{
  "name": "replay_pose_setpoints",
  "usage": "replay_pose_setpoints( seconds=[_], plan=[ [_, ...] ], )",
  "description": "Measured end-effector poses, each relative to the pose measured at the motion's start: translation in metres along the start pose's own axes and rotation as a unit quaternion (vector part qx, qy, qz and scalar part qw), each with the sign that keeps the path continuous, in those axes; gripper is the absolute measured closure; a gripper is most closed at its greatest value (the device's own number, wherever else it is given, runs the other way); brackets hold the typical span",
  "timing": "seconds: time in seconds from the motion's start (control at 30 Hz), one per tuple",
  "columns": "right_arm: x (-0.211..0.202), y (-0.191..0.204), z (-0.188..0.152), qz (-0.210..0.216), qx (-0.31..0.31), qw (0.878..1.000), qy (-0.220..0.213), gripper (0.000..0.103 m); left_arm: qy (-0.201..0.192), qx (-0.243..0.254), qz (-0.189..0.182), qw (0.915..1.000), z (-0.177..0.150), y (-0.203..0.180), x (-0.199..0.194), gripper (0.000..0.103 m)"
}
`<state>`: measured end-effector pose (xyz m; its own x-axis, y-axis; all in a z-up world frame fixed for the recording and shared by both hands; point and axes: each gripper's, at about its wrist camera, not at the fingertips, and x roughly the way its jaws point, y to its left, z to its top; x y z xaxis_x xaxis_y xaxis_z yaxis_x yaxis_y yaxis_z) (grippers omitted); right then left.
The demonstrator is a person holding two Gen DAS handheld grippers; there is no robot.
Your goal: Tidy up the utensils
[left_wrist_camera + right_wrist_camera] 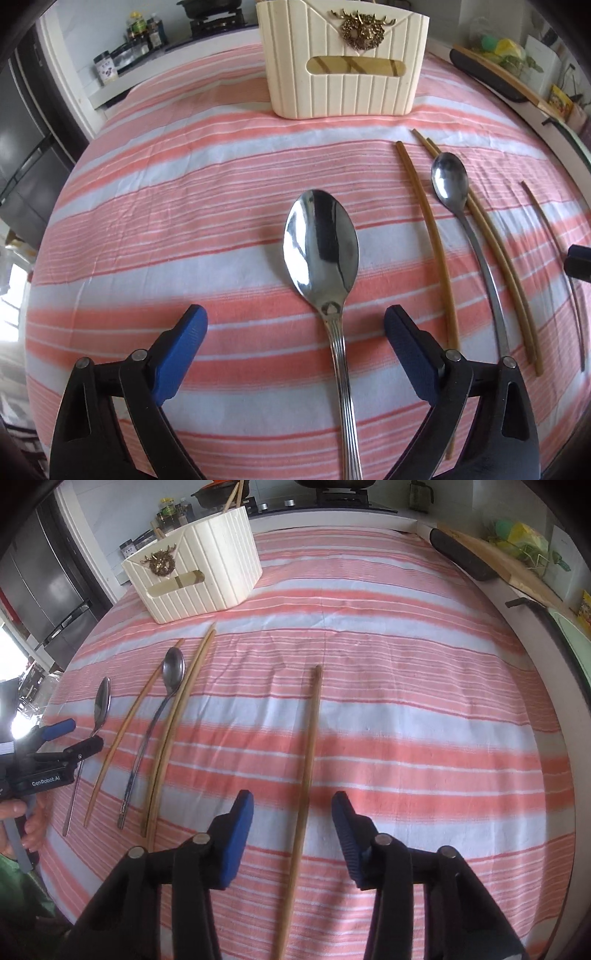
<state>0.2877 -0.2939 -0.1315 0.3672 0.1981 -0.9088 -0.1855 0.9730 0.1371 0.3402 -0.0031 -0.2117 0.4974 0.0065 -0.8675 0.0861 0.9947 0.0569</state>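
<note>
A large steel spoon [321, 243] lies on the striped cloth. Its handle runs back between the blue fingers of my left gripper [295, 317], which stands open and clear of it. To its right lie a single chopstick [428, 236], a slim long spoon [448, 181], a chopstick pair [495, 258] and a darker chopstick [554, 251]. That dark chopstick [312, 738] passes between the pads of my right gripper [291, 801], which is open with a gap on both sides. The cream utensil holder [343, 62] [192, 576] stands at the far side with wooden sticks in it.
The table's pink and white cloth [424, 709] is bare to the right of the chopstick. A dark board [461, 557] lies along the far right edge. A stove with a pot [214, 11], jars [140, 33] and a fridge [48, 587] stand beyond. A person's hand [14, 808] holds the left gripper [70, 734].
</note>
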Motion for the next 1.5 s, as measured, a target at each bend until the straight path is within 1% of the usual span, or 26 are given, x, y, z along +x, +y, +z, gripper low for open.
replay_pose_setpoints(
  seconds=[0.07,0.13,0.17,0.2,0.23,0.27,0.3,0.33,0.4,0.47,0.63,0.83,1.0,1.17,1.3,1.37,1.5],
  plan=[
    [0.011,0.002,0.011,0.001,-0.009,1.000,0.011,0.065,0.002,-0.005,0.000,1.0000,0.007,-0.001,0.003,0.006],
    [0.022,0.005,0.022,-0.011,-0.019,1.000,0.013,0.066,0.004,-0.013,-0.004,0.9999,0.012,0.000,0.007,0.007],
    [0.025,0.008,0.028,-0.019,-0.026,0.999,0.008,0.066,0.005,-0.018,-0.009,0.9998,0.014,0.001,0.008,0.011],
    [0.028,0.010,0.034,-0.024,-0.026,0.999,0.007,0.066,0.005,-0.023,-0.017,0.9996,0.015,0.001,0.008,0.018],
    [0.031,0.010,0.040,-0.028,-0.021,0.999,0.004,0.072,0.002,-0.021,-0.018,0.9996,0.016,0.001,0.006,0.023],
    [0.034,0.010,0.046,-0.033,-0.017,0.999,0.005,0.080,-0.003,-0.016,-0.022,0.9996,0.017,-0.001,0.004,0.038],
    [0.036,0.009,0.051,-0.038,-0.012,0.999,0.004,0.093,-0.006,-0.012,-0.029,0.9995,0.018,-0.002,0.003,0.056],
    [0.038,0.008,0.054,-0.037,-0.005,0.999,0.001,0.096,-0.009,-0.008,-0.031,0.9994,0.019,-0.004,0.001,0.061],
    [0.038,0.003,0.059,-0.029,0.011,1.000,-0.003,0.097,-0.008,-0.006,-0.033,0.9994,0.021,-0.003,0.001,0.062],
    [0.032,0.000,0.060,-0.014,0.025,0.999,-0.015,0.097,-0.016,-0.009,-0.040,0.9990,0.021,0.001,-0.005,0.062],
    [-0.014,0.002,0.052,0.005,0.022,0.997,-0.073,0.097,-0.070,-0.031,-0.067,0.9948,0.015,0.017,-0.046,0.062],
    [-0.088,0.015,0.035,0.024,0.005,0.988,-0.155,0.097,-0.148,-0.043,-0.087,0.9842,0.001,0.032,-0.112,0.062],
    [-0.130,0.029,0.021,0.031,-0.009,0.978,-0.207,0.097,-0.193,-0.053,-0.101,0.9745,-0.011,0.043,-0.152,0.062],
    [-0.150,0.037,0.010,0.030,-0.014,0.970,-0.241,0.097,-0.216,-0.061,-0.111,0.9683,-0.014,0.049,-0.174,0.062],
    [-0.163,0.045,0.005,0.024,-0.021,0.964,-0.265,0.097,-0.231,-0.063,-0.114,0.9641,-0.010,0.052,-0.185,0.062],
    [-0.168,0.049,0.005,0.021,-0.025,0.961,-0.276,0.097,-0.235,-0.067,-0.118,0.9626,-0.007,0.055,-0.189,0.062],
    [-0.176,0.055,0.009,0.020,-0.030,0.956,-0.290,0.097,-0.231,-0.068,-0.124,0.9625,-0.002,0.061,-0.192,0.062]
  ],
)
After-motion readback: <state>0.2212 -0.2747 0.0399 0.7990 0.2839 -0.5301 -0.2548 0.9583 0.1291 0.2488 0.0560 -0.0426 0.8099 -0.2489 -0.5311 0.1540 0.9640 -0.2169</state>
